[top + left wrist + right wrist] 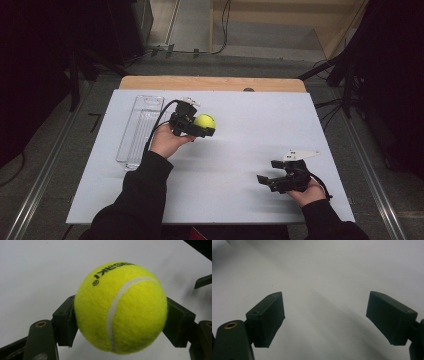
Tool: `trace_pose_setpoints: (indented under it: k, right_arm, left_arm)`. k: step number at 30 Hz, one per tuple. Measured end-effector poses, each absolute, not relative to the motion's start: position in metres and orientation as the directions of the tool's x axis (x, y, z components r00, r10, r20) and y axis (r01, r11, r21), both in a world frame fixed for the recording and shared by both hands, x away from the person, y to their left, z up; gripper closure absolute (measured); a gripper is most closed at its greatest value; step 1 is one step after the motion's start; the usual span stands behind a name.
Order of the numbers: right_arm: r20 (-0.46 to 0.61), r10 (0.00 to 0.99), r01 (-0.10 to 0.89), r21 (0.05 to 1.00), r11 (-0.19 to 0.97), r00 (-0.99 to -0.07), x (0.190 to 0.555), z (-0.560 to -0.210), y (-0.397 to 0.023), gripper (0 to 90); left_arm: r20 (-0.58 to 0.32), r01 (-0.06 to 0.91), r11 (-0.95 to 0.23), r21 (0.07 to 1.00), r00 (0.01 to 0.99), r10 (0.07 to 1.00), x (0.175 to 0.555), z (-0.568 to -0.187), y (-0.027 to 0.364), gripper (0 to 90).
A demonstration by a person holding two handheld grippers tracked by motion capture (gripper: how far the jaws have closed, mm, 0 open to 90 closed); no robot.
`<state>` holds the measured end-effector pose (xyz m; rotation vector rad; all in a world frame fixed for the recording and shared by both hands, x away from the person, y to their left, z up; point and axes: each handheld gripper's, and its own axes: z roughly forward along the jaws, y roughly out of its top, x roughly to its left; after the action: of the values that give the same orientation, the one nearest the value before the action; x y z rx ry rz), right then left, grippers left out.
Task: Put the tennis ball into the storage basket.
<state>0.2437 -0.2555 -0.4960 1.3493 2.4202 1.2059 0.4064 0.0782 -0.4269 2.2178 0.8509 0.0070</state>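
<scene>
Just right of the clear tray [139, 131], the left claw [206, 128] clamps the tennis ball [205, 121] above the bench [235, 150], while the right claw [266, 171] gapes empty, well apart toward the near-right edge.

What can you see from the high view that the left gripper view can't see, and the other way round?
High view alone: a clear plastic tray lying left of the ball, and the right hand-held gripper open over the white table.

Left gripper view alone: black letters and a white seam on the ball.

Both: the yellow tennis ball clamped in the left hand-held gripper.
</scene>
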Motion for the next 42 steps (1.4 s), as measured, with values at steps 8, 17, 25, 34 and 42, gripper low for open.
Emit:
trace_pose_setpoints:
  k: [8,17,25,34,42]
  right_arm:
    - [0.261,0.76,0.665,0.691,0.284,-0.595,0.244,-0.496,-0.255,13.3]
    - [0.263,0.76,0.666,0.691,0.281,-0.594,0.244,-0.495,-0.255,13.3]
    - [0.263,0.759,0.665,0.692,0.282,-0.596,0.244,-0.495,-0.255,13.3]
    - [0.261,0.758,0.662,0.694,0.283,-0.598,0.244,-0.495,-0.255,13.3]
    - [0.261,0.757,0.661,0.695,0.283,-0.599,0.244,-0.495,-0.255,13.3]
  left_arm:
    - [-0.251,0.582,-0.478,0.658,0.768,0.589,0.406,-0.42,0.086,26.3]
    - [-0.255,0.589,-0.469,0.659,0.761,0.597,0.406,-0.414,0.095,26.4]
    - [-0.265,0.6,-0.456,0.657,0.75,0.606,0.408,-0.41,0.106,26.4]
    - [-0.262,0.606,-0.45,0.657,0.742,0.617,0.409,-0.407,0.116,26.4]
    - [-0.261,0.615,-0.43,0.661,0.725,0.637,0.41,-0.405,0.128,26.3]
